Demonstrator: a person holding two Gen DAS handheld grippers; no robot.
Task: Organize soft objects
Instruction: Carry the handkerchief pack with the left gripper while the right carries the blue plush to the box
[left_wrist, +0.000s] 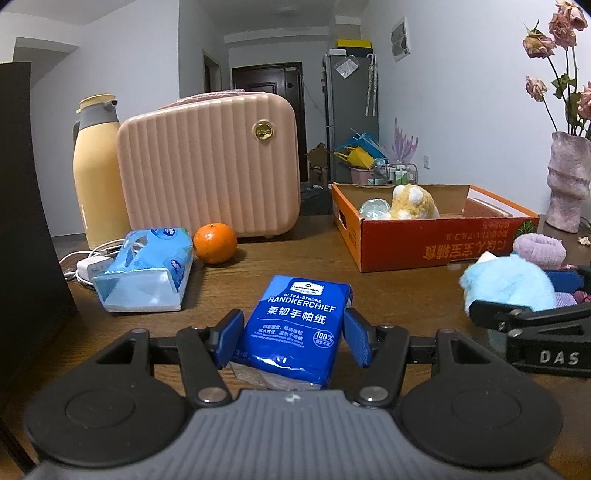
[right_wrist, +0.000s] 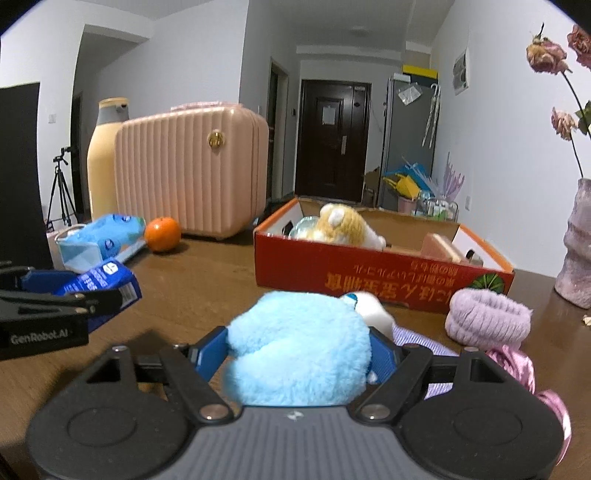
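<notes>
My left gripper (left_wrist: 293, 332) is shut on a blue handkerchief tissue pack (left_wrist: 297, 325), held just above the brown table; it also shows in the right wrist view (right_wrist: 101, 282). My right gripper (right_wrist: 299, 354) is shut on a fluffy light-blue plush toy (right_wrist: 299, 347), which also shows in the left wrist view (left_wrist: 508, 282). An orange cardboard box (left_wrist: 436, 240) (right_wrist: 380, 278) stands ahead and holds a yellow plush (right_wrist: 345, 223) and a clear ball (right_wrist: 304, 227). A purple knitted band (right_wrist: 485, 319) and pink satin cloth (right_wrist: 517, 369) lie to the right.
A pink ribbed case (left_wrist: 210, 162), a yellow thermos (left_wrist: 96, 173), an orange (left_wrist: 215, 238), a light-blue tissue pack (left_wrist: 147, 266) and a white charger (left_wrist: 92, 266) sit at the back left. A vase of dried roses (left_wrist: 567, 181) stands at the right.
</notes>
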